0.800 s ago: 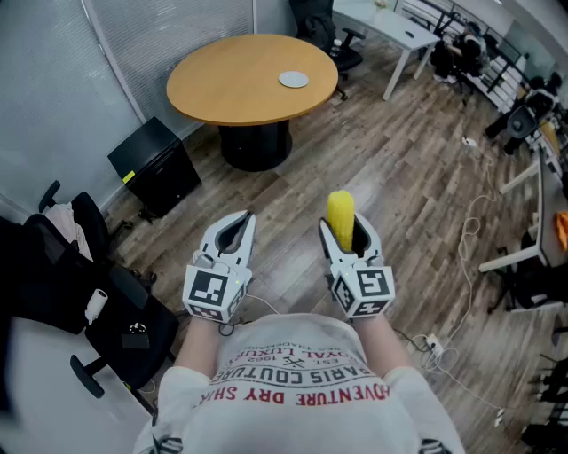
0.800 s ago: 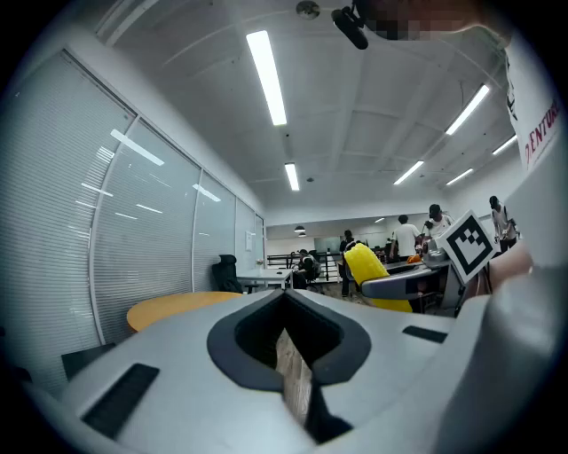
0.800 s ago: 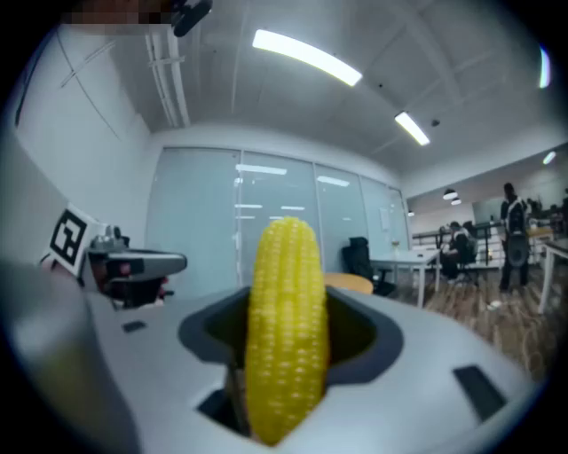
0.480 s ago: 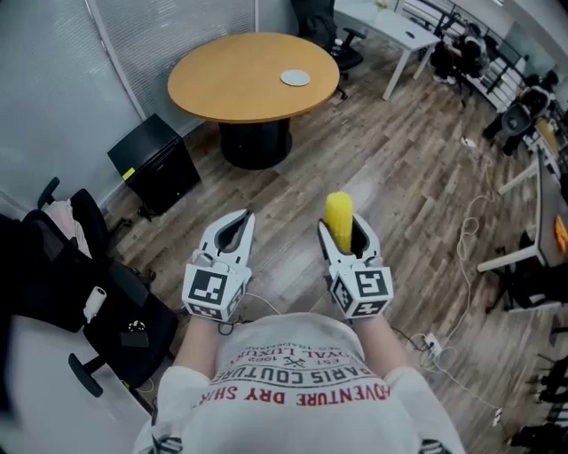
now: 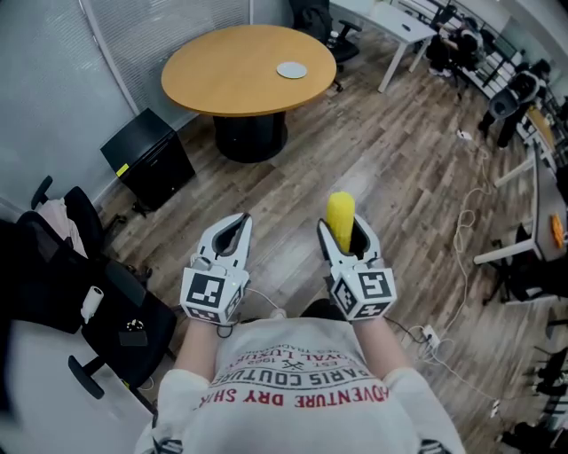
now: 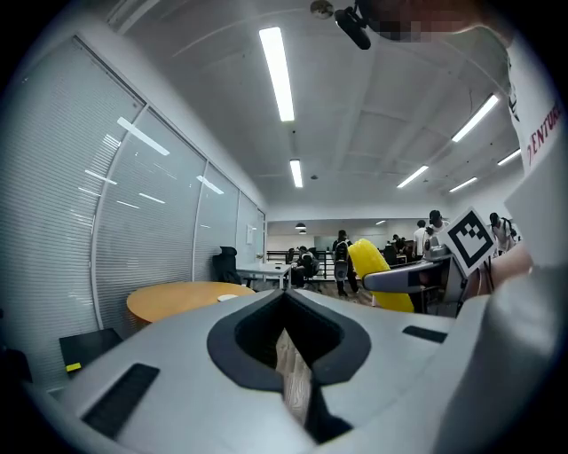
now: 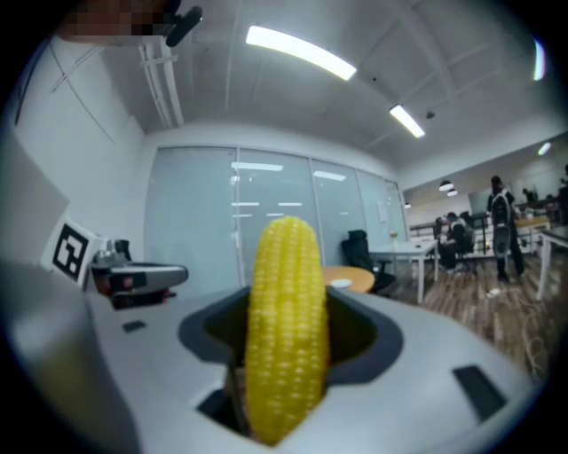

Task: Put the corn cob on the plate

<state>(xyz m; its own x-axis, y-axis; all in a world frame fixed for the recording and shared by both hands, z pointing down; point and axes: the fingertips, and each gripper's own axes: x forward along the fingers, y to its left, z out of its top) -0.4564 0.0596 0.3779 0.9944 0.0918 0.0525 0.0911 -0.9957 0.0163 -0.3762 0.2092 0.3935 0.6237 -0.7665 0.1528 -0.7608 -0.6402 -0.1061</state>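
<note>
A yellow corn cob (image 5: 341, 218) stands out forward between the jaws of my right gripper (image 5: 346, 233), which is shut on it. In the right gripper view the cob (image 7: 284, 328) fills the middle, tip upward. My left gripper (image 5: 236, 225) is held level beside it, shut and holding nothing. The small white plate (image 5: 291, 70) lies on a round wooden table (image 5: 222, 75) well ahead of both grippers. It shows small past the cob (image 7: 340, 284) and in the left gripper view (image 6: 228, 297).
A black cabinet (image 5: 146, 164) stands left of the table's base. A black office chair (image 5: 98, 301) with things piled on it is close at my left. Cables (image 5: 461, 239) and a power strip (image 5: 428, 341) lie on the wooden floor at the right. White desks (image 5: 399, 22) stand behind.
Both grippers keep their places and the cob stays gripped. The table and plate have shifted slightly up and left in the head view.
</note>
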